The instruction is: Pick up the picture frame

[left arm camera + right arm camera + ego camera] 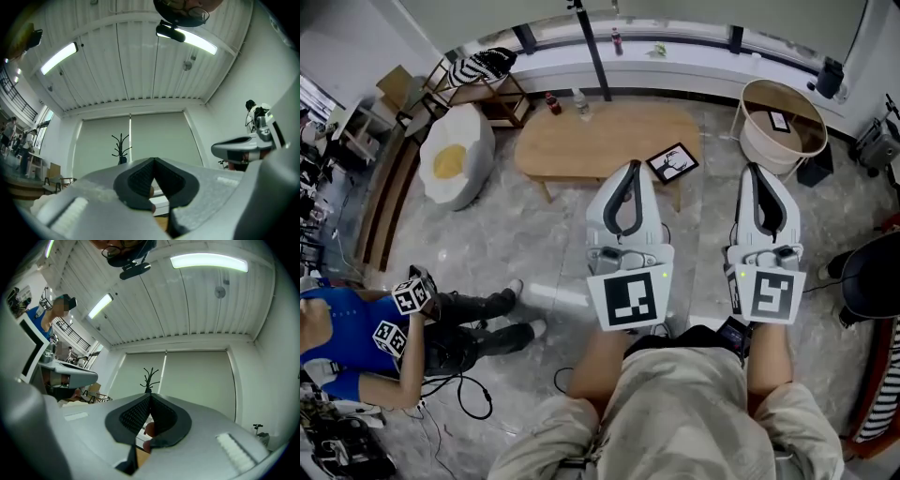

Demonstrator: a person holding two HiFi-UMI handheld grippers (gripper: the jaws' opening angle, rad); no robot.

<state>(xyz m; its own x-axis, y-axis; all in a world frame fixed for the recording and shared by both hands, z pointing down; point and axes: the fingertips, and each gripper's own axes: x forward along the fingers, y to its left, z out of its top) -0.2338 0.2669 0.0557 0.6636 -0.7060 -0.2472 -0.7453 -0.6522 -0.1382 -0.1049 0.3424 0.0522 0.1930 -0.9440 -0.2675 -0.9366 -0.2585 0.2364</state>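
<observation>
A black picture frame [672,162] with a white picture lies flat on the right front corner of the oval wooden table [581,141]. Both grippers are held side by side in front of the person, short of the table and pointing slightly upward. The left gripper [629,167] is shut and empty, its tip just left of the frame in the head view. To the right of the table, the right gripper [756,170] is also shut with nothing in it. In the gripper views the left gripper [153,160] and right gripper [150,396] show pads pressed together against blinds and ceiling.
A round beige tub [780,141] with a second small frame [779,119] stands right of the table. Bottles [553,101] stand on the table's far edge. A white and yellow egg-shaped cushion [455,159] sits at left. A person [441,328] sits on the floor at left.
</observation>
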